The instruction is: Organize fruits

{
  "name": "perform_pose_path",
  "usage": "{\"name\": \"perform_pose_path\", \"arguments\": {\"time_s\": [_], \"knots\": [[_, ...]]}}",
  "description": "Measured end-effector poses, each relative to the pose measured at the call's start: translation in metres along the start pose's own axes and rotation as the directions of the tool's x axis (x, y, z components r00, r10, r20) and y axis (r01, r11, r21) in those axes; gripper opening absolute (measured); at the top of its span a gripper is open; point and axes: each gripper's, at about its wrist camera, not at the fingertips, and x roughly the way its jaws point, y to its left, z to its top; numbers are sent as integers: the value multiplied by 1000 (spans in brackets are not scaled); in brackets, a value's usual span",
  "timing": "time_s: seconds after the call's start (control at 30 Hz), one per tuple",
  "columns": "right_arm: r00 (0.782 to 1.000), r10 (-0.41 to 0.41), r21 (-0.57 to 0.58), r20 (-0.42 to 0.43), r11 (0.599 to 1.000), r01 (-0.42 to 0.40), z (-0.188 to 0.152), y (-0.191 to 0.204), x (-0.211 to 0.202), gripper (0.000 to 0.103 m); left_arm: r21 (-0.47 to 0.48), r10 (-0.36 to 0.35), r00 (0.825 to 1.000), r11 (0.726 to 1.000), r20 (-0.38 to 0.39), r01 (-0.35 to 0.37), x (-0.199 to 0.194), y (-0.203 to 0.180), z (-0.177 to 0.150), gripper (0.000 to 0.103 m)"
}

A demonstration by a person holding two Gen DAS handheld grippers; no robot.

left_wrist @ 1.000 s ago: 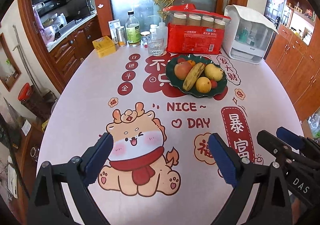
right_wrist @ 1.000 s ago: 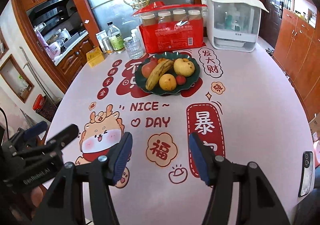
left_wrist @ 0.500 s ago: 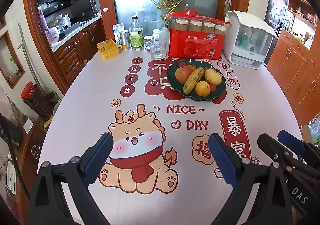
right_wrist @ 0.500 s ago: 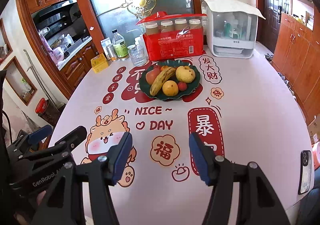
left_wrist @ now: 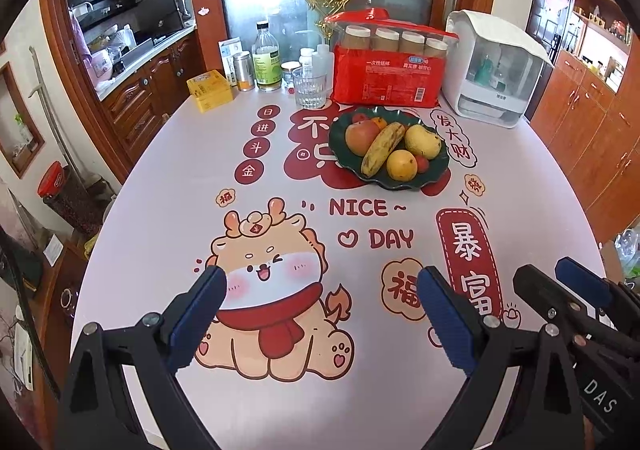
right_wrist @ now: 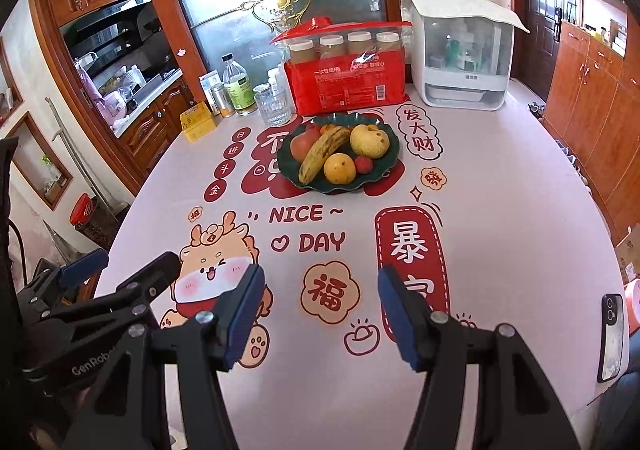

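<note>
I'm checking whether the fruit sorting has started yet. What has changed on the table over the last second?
Nothing has been taken hold of or let go. Both views have shifted only slightly. The left gripper and right gripper remain open and empty over the tablecloth, and the banana and other fruit lie untouched on the green plate.

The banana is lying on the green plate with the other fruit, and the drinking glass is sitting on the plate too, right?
Not quite. The banana does lie on the green plate with the other fruit, but the drinking glass stands on the table behind the plate, not on it. The right wrist view shows this.
</note>
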Motion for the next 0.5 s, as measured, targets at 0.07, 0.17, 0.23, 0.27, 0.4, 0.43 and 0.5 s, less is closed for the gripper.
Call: {"name": "perform_pose_path", "arguments": {"time_s": [0.07,0.17,0.23,0.27,0.4,0.43,0.5], "knots": [[1000,1,0,0,1000,-1,0,0,0,60,0,-3,1000,1000,-5,3,2,1,-1,95],[1000,1,3,-1,1000,-1,0,0,0,60,0,-4,1000,1000,-5,4,2,1,-1,95],[1000,2,2,-1,1000,-2,0,0,0,60,0,-3,1000,1000,-7,3,2,1,-1,95],[1000,2,2,-1,1000,-2,0,0,0,60,0,-3,1000,1000,-7,3,2,1,-1,95],[1000,5,-1,-6,1000,-5,-4,3,1,60,0,-4,1000,1000,-12,4,5,2,-5,96],[1000,5,-3,-8,1000,-5,-5,3,3,60,-1,-4,1000,1000,-14,4,6,3,-6,96],[1000,9,-3,-10,1000,-9,-7,4,4,60,-2,-5,1000,1000,-19,5,8,5,-8,95]]}}
